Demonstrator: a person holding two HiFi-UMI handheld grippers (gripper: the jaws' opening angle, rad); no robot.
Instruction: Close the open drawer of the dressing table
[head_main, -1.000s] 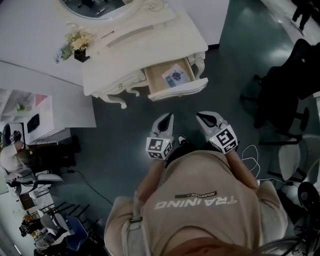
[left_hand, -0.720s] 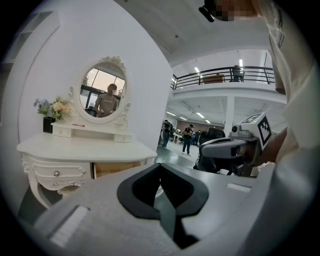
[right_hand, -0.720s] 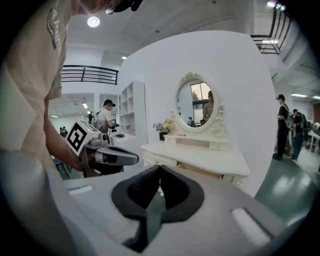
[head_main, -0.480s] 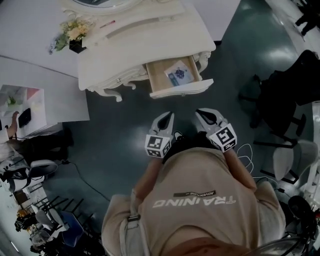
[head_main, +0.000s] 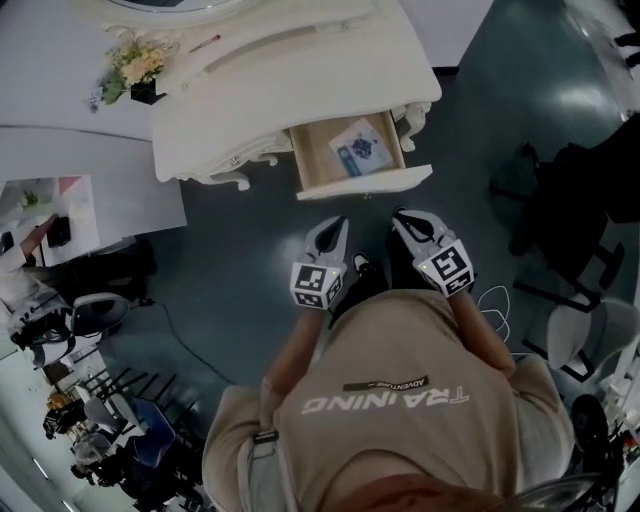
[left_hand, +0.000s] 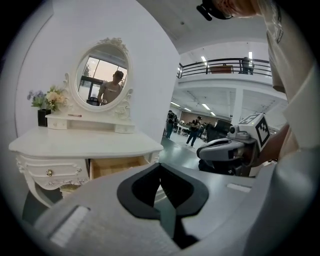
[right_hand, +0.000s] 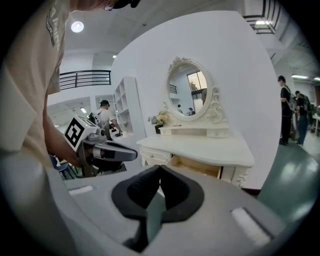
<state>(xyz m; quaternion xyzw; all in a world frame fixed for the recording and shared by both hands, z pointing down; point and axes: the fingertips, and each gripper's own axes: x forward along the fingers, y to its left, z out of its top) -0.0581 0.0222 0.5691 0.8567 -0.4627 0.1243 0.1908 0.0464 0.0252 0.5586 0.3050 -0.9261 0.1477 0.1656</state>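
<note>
Upper left, flowers (head_main: 132, 66) stand on the smooth cream counter (head_main: 330, 85) of the dressing table (head_main: 215, 160). Its pale wooden drawer (head_main: 318, 160) juts open at upper centre, over glossy dark floor (head_main: 235, 265). Below, left gripper (head_main: 342, 221) and right gripper (head_main: 399, 214) both show jaws closed on nothing.

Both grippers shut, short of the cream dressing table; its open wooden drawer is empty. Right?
Not empty: the head view shows a white, blue-printed packet in the open wooden drawer. Left gripper and right gripper are shut, short of the cream dressing table.
</note>
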